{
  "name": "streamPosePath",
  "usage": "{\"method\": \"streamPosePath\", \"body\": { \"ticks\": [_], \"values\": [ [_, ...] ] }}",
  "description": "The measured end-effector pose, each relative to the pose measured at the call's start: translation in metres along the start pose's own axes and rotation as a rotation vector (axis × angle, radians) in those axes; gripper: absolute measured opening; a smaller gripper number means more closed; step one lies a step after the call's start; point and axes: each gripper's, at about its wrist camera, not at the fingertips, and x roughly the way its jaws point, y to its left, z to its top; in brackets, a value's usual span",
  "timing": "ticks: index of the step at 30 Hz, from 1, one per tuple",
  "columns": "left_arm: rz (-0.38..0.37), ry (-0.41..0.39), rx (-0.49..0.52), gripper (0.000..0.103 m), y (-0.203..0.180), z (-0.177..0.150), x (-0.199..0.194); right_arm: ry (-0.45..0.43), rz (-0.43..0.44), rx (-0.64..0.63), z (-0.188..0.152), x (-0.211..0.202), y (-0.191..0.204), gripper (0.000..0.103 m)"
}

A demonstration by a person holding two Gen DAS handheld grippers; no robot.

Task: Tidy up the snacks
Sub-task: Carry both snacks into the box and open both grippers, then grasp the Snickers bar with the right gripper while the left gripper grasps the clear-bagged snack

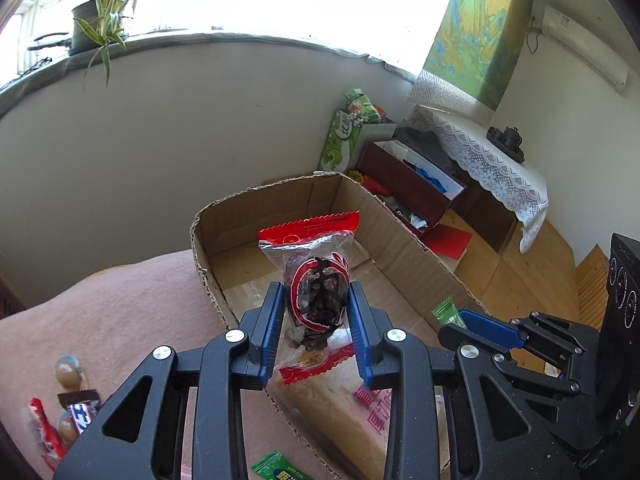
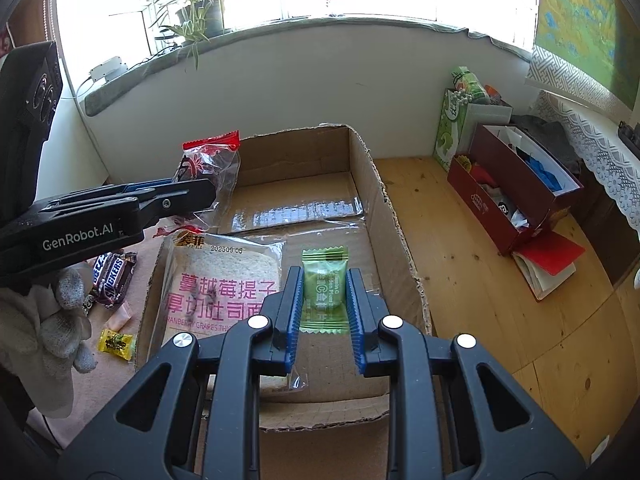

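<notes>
My left gripper (image 1: 316,320) is shut on a red-and-clear snack packet (image 1: 316,280) with dark contents, held above the near left edge of the open cardboard box (image 1: 404,240). It also shows in the right wrist view (image 2: 212,168). My right gripper (image 2: 322,300) is shut on a small green candy packet (image 2: 325,290) and holds it over the box (image 2: 372,184). A bagged toast loaf (image 2: 220,292) lies in the box's near left part.
Loose snacks lie on the pink cloth left of the box: Snickers bars (image 2: 114,276), a yellow candy (image 2: 116,343), a green packet (image 1: 276,466). A dark red box (image 2: 512,184) and a red notebook (image 2: 548,264) sit on the wooden floor at right.
</notes>
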Motion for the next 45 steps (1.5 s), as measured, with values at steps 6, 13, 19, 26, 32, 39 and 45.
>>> {"method": "streamPosePath", "body": {
  "ticks": [6, 13, 19, 26, 32, 39, 45],
  "values": [
    [0.017, -0.017, 0.004, 0.046, -0.002, 0.003, -0.003, -0.002, 0.004, 0.0, -0.002, 0.0, 0.002, 0.023],
    [0.027, -0.031, 0.021, 0.055, -0.004, 0.004, -0.008, -0.032, -0.018, -0.015, -0.002, -0.006, 0.008, 0.07],
    [0.039, -0.039, 0.019, 0.068, -0.002, 0.006, -0.014, -0.043, -0.017, -0.031, -0.001, -0.011, 0.014, 0.083],
    [0.053, -0.056, 0.023, 0.07, 0.0, 0.002, -0.026, -0.045, -0.008, -0.023, -0.002, -0.017, 0.021, 0.087],
    [0.057, -0.076, 0.007, 0.07, 0.012, -0.003, -0.046, -0.051, -0.001, -0.033, -0.005, -0.026, 0.033, 0.087],
    [0.084, -0.1, -0.03, 0.07, 0.042, -0.01, -0.075, -0.055, 0.027, -0.06, -0.007, -0.035, 0.056, 0.087],
    [0.113, -0.114, -0.067, 0.07, 0.073, -0.025, -0.1, -0.056, 0.074, -0.092, -0.012, -0.043, 0.082, 0.087]
  ]
}}
